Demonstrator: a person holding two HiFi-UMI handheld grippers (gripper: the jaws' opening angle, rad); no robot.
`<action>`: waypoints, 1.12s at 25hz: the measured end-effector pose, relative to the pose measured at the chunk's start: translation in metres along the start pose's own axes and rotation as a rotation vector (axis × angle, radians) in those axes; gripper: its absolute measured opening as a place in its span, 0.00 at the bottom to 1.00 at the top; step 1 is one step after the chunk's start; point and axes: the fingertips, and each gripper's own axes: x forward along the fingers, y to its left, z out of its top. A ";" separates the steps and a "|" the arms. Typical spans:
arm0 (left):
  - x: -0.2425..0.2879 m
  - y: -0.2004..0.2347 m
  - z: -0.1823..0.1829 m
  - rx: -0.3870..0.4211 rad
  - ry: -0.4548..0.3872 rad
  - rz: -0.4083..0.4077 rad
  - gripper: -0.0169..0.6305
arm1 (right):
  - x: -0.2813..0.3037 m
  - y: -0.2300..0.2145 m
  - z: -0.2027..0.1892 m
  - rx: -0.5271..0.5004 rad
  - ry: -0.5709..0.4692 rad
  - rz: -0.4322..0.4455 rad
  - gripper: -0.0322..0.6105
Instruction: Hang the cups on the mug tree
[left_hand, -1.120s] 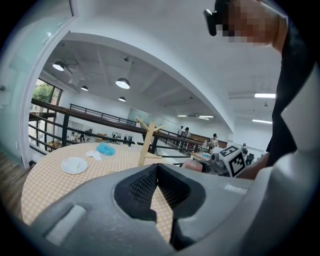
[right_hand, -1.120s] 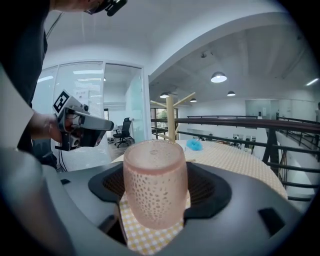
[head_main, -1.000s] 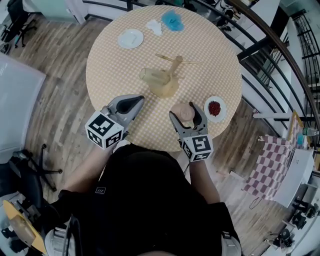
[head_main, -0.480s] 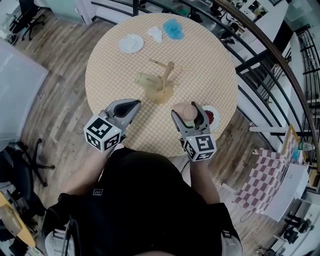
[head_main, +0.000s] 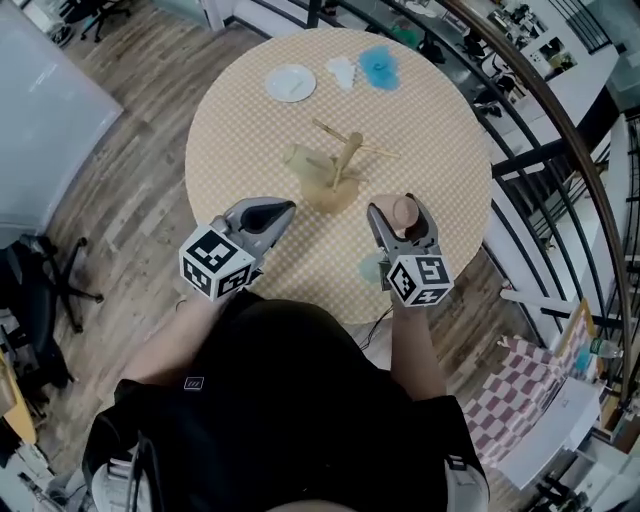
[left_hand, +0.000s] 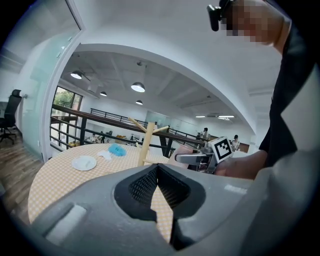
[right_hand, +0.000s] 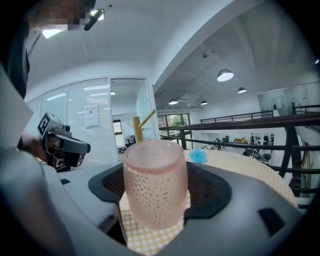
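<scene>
Right tool (head_main: 404, 207): pinching the pink cup (right_hand: 155, 182) across its walls, mouth up. A hold on the body leaves the rim free.
Cup location: over the near-right part of the tabletop (head_main: 440, 130), short of the tree (head_main: 343, 165). It seems clear of the cloth, though I cannot be sure.
Handle: none shows in the right gripper view. It probably faces away from the camera, toward the pegs.
Left tool (head_main: 285, 208): pressed together with nothing in it, held low at the near-left edge. It looks parked out of the right arm's path.
Tree: upright at mid-tabletop, pegs bare as far as I can see, reachable from either side.
Clear cup (head_main: 300, 157): just beside the tree's base on its left, apparently on its side, likely awaiting its turn.
Stage: carrying, with hanging not yet done.
Next move: probably needs a tilt so the handle slips over a slanted peg.
Risk: a knock could tip the light tree.
</scene>
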 end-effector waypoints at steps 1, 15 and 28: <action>0.001 0.001 0.001 0.000 0.003 0.008 0.04 | 0.005 -0.002 0.000 0.007 -0.002 0.009 0.61; -0.015 0.022 -0.007 -0.034 0.056 0.115 0.04 | 0.065 -0.028 -0.014 0.132 -0.017 0.077 0.60; -0.026 0.030 -0.015 -0.047 0.074 0.124 0.04 | 0.087 -0.015 -0.039 0.024 0.076 0.072 0.61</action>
